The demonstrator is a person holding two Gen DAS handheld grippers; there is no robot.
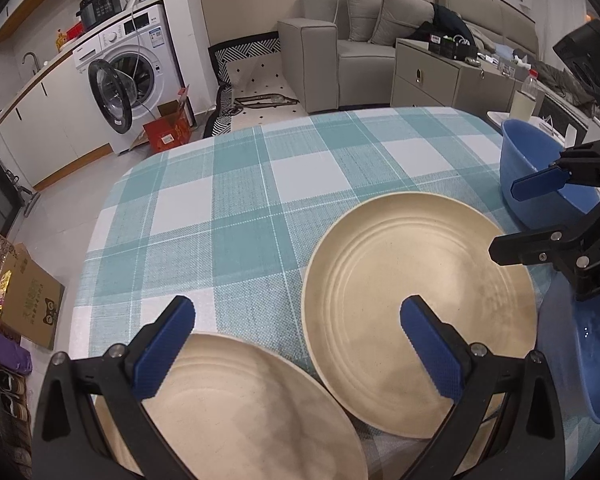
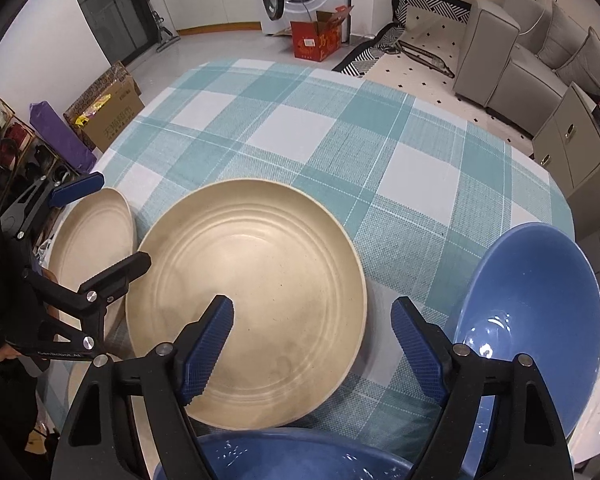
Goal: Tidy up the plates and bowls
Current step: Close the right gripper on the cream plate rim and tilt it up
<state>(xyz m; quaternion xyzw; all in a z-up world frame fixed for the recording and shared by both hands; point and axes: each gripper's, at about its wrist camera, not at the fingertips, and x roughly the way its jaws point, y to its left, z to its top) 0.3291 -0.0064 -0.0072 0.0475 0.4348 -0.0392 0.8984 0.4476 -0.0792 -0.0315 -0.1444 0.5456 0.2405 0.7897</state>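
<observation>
Two beige ribbed plates lie side by side on the checked tablecloth: one in the middle, one at the near left. Two blue bowls stand to the right: a far one and a near one. My left gripper is open and empty, hovering over the gap between the plates; it also shows in the right wrist view. My right gripper is open and empty above the middle plate's right edge; it also shows in the left wrist view.
The teal and white checked table stretches away beyond the dishes. A washing machine, a red box, a grey sofa and cabinets stand on the floor around. Cardboard boxes lie left of the table.
</observation>
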